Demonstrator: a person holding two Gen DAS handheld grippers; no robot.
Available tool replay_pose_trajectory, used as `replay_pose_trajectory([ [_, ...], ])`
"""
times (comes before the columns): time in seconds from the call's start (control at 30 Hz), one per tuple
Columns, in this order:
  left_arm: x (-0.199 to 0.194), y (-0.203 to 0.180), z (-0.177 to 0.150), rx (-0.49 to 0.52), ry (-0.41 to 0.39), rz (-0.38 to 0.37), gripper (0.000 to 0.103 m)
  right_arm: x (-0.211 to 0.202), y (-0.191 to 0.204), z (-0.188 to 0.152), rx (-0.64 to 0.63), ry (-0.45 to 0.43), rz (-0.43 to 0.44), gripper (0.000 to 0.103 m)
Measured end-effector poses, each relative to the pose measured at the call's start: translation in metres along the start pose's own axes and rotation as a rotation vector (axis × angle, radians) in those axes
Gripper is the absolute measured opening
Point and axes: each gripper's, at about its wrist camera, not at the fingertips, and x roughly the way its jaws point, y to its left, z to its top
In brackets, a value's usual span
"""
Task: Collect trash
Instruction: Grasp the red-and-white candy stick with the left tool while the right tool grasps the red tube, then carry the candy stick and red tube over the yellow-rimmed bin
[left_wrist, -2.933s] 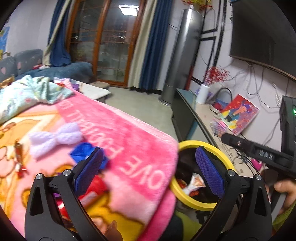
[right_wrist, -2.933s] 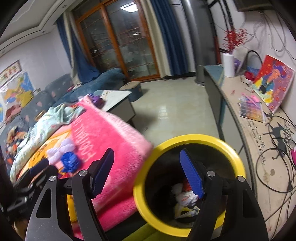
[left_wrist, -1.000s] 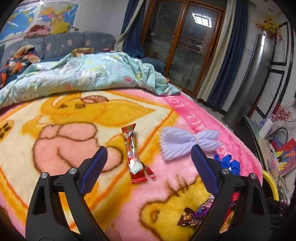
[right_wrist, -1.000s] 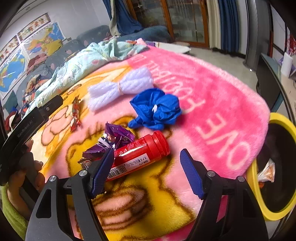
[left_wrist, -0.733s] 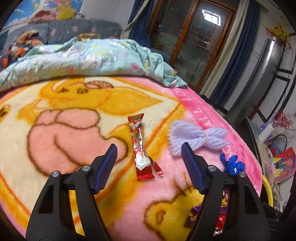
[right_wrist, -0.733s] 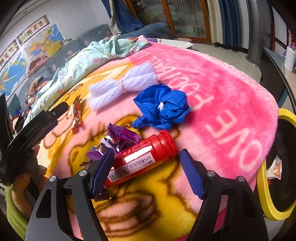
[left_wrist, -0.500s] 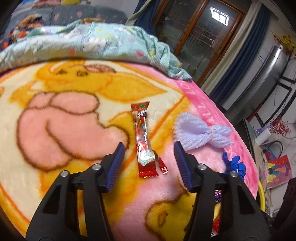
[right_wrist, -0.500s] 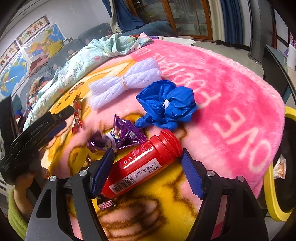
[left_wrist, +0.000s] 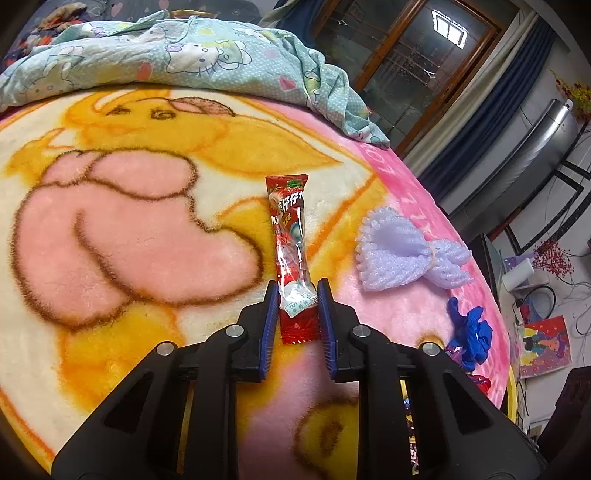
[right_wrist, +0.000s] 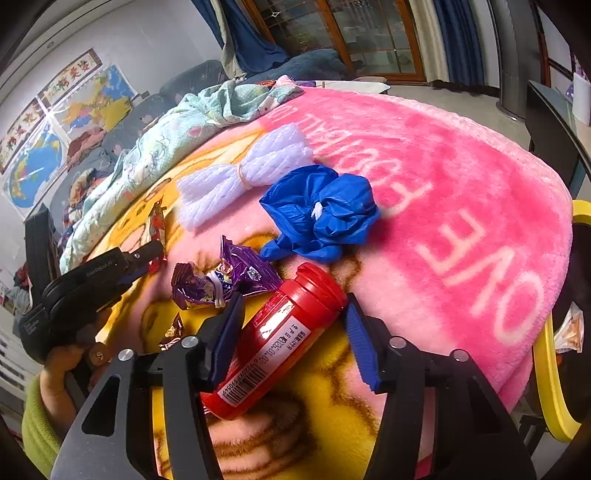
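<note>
Two views, one line per item.
Left wrist view:
left hand-held gripper (left_wrist: 296, 312): jaws narrow, straddling near end of the red snack wrapper (left_wrist: 291, 262); pads at its edges, firm grip — cannot tell.
red snack wrapper: flat on the cartoon blanket (left_wrist: 110, 221), long axis 12–6 o'clock, near end between the pads.
lilac foam net (left_wrist: 406, 258): 2 o'clock of the wrapper, apart from it.
blue plastic bag (left_wrist: 469, 332): 4 o'clock of the net, near blanket edge.
teal patterned quilt (left_wrist: 177, 51): bunched at 12 o'clock.
Right wrist view:
right hand-held gripper (right_wrist: 293, 332): jaws wide, either side of the red bottle (right_wrist: 273, 343), pads not pressing it.
red bottle: lying on blanket, cap toward 1 o'clock.
purple candy wrapper (right_wrist: 221, 277): 11 o'clock of the bottle, touching.
blue plastic bag (right_wrist: 321, 214): 12 o'clock, just beyond the cap.
lilac foam net (right_wrist: 243, 173): beyond the bag.
yellow-rimmed bin (right_wrist: 546, 387): 3 o'clock, past blanket edge, litter inside.
left hand-held gripper (right_wrist: 151, 254): 9 o'clock, on the wrapper.
</note>
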Motion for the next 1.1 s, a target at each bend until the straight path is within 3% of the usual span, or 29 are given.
replay_pose_trajectory([
  [0.17,0.0,0.0,0.0,-0.001,0.0,-0.013,0.014,-0.004,-0.003,0.001,-0.004,-0.002,0.02,0.039],
  [1.1,-0.058,-0.053,-0.004,0.11,-0.114,-0.177,0.011,-0.048,0.008,0.015,-0.074,-0.116,0.03,0.032],
])
